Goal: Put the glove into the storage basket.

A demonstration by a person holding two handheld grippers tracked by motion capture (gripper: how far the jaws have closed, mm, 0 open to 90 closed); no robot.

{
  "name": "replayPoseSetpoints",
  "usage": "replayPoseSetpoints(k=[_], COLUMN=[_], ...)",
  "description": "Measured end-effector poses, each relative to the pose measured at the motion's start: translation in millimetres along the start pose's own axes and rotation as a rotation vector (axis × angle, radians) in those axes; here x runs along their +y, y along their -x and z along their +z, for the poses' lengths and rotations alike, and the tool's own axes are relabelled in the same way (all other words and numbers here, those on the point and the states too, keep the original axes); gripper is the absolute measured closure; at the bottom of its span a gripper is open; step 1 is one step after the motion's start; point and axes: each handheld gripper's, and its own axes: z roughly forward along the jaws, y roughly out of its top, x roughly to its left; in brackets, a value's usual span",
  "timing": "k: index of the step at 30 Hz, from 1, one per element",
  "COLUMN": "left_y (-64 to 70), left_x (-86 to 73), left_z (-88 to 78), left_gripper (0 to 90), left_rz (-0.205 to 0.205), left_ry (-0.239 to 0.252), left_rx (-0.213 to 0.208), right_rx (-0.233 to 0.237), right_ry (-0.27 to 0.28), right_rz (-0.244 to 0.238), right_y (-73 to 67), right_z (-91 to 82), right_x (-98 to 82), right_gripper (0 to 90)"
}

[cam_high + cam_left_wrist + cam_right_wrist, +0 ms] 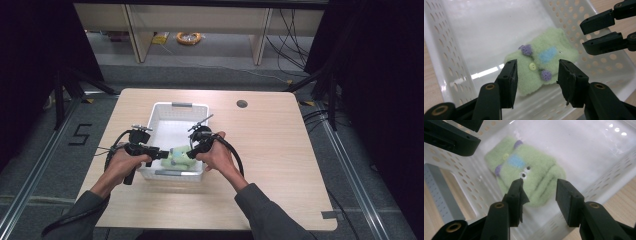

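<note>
A pale green plush toy (179, 156) with a blue patch and purple pompoms lies on the floor of a white perforated basket (177, 106), near its front wall. My left gripper (162, 154) reaches in over the basket's left side, and my right gripper (192, 152) comes in from the right. In the left gripper view, the left gripper (537, 65) stands open just above the toy (541, 67), pads clear of it. The right gripper view has the right gripper (539, 183) open over the toy's (529, 177) other end, not pressing it.
The basket stands mid-table on a light wooden table (270, 150) with a round cable hole (242, 104) at the back right. Beyond the table are wooden shelf legs and an orange cable coil (188, 37) on the floor.
</note>
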Motion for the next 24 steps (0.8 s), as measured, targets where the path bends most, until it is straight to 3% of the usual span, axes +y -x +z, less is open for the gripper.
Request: replayPoseSetpoints(k=[5, 8, 9, 14, 17, 19, 21, 23, 24], left_y=[2.4, 3.5, 3.7, 7.4, 13.9, 19.7, 26.1, 32.5, 36.8], left_x=[0.0, -0.1, 0.0, 0.6, -0.6, -2.5, -5.3, -8.1, -9.7], left_z=[-1.0, -2.1, -2.9, -9.6, -14.7, -17.2, -21.1, -23.9, -25.2], left_gripper=[49.4, 49.1, 48.7, 45.4, 43.7, 41.5, 41.3, 40.8, 40.2], left_rz=[-0.001, -0.001, -0.001, 0.002, 0.01, 0.006, 0.031, 0.049, 0.042], left_ry=[0.01, 0.012, 0.013, 0.046, 0.065, 0.083, 0.086, 0.098, 0.105], left_rx=[-0.011, -0.011, -0.014, -0.008, -0.032, -0.042, -0.062, -0.077, -0.08], right_rx=[0.012, 0.017, 0.015, 0.031, 0.052, 0.039, 0.033, 0.056, 0.054], right_ry=[0.022, 0.047, 0.048, 0.078, 0.103, 0.109, 0.119, 0.14, 0.14], right_rz=[0.01, -0.019, -0.002, -0.01, -0.011, 0.021, 0.03, 0.018, 0.021], right_y=[1.6, 2.3, 1.4, 3.1, 5.0, 3.5, 4.2, 4.9, 5.0], right_z=[-8.1, -13.7, -17.1, -29.3, -37.4, -43.2, -49.0, -54.6, -58.2], right_x=[-2.5, -4.1, -4.9, -9.2, -13.5, -17.7, -22.2, -27.0, -29.5], right_gripper=[56.5, 55.9, 55.6, 53.7, 51.4, 50.0, 48.8, 47.1, 46.6])
